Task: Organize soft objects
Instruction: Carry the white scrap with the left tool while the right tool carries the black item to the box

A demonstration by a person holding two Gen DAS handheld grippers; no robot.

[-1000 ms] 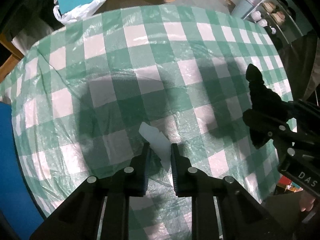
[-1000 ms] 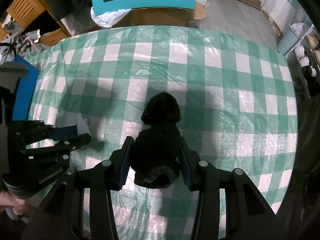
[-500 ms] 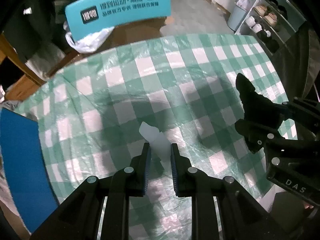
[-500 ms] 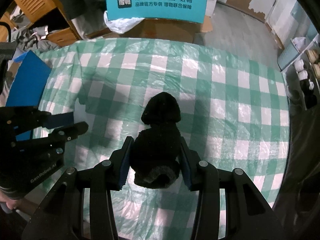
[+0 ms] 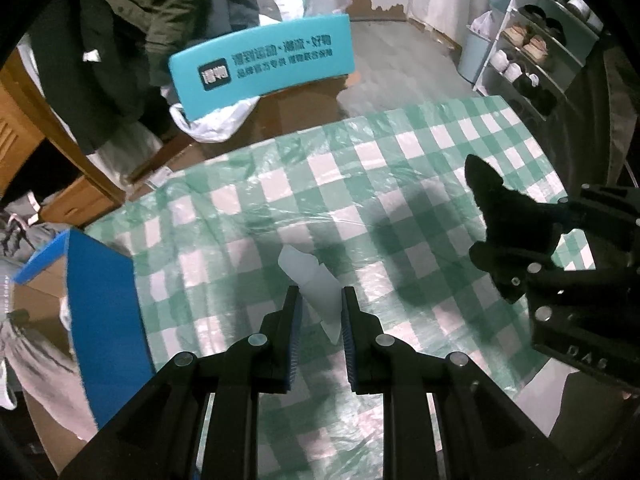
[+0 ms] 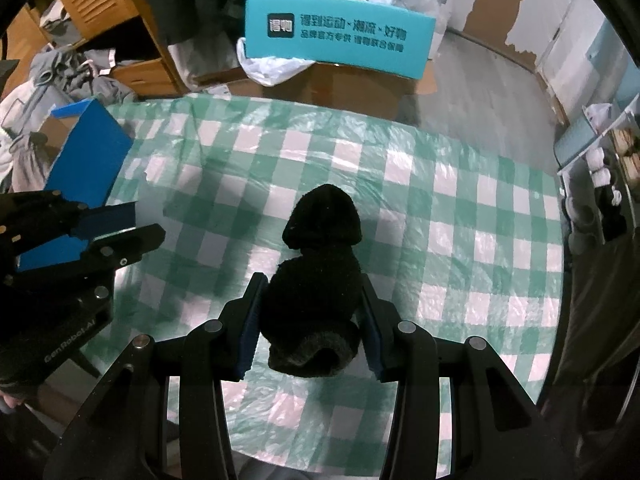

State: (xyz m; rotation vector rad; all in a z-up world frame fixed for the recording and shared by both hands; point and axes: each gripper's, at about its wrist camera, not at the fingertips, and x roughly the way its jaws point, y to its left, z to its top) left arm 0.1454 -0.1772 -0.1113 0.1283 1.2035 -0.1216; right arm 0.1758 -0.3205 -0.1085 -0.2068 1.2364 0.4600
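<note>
The worktop (image 6: 460,208) cover is glossy, crinkly plastic. Black sock (image 6: 316,280) looks fuzzy knit, the white sock (image 5: 316,280) smooth thin cloth. Claws are matt black plastic, and the blue box (image 5: 104,320) looks like matt cardboard.

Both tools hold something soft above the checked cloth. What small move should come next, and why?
Probably carry both toward the blue box at the table's left edge. The left tool is shut on a white sock, the right tool on a black sock, both off the cloth.
</note>
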